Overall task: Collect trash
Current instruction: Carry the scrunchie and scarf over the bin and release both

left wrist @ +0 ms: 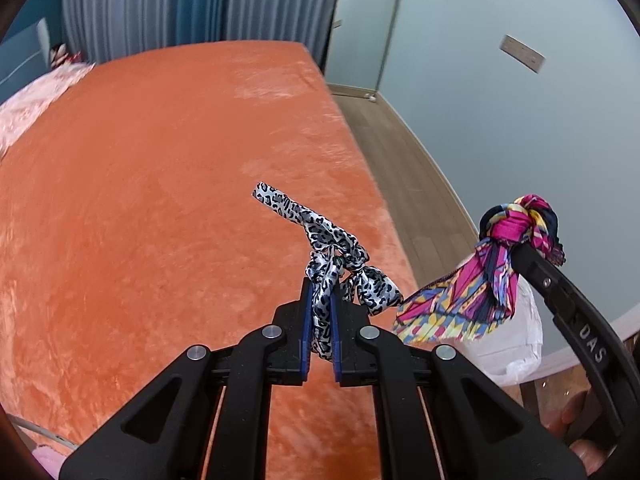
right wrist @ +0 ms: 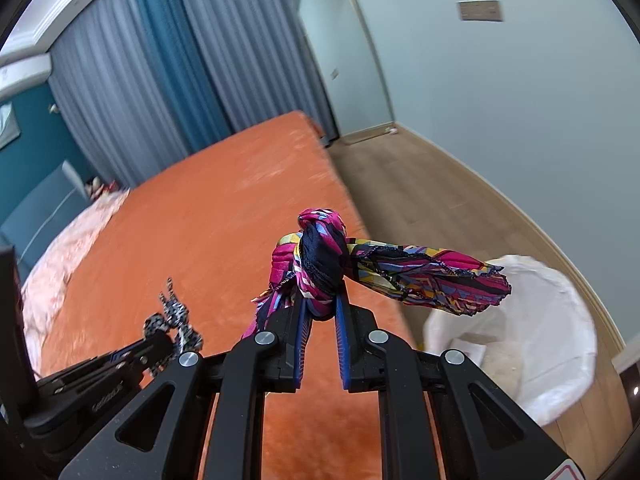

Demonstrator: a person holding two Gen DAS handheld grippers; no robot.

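My left gripper (left wrist: 322,300) is shut on a knotted black-and-white leopard-print cloth strip (left wrist: 320,240), held above the orange bed (left wrist: 140,180). My right gripper (right wrist: 322,300) is shut on a knotted pink, yellow and navy patterned cloth (right wrist: 320,256), held over the bed's right edge. The patterned cloth (left wrist: 500,272) and the right gripper show at the right of the left wrist view. The leopard strip (right wrist: 174,316) and the left gripper show at the lower left of the right wrist view. A bin lined with a white bag (right wrist: 532,340) stands on the floor beside the bed, below and right of the right gripper.
The wooden floor (right wrist: 420,192) runs between the bed and the pale blue wall (right wrist: 520,120). Blue and grey curtains (right wrist: 180,80) hang behind the bed. A pink blanket (right wrist: 52,264) lies at the bed's left end. The white bag also shows in the left wrist view (left wrist: 516,344).
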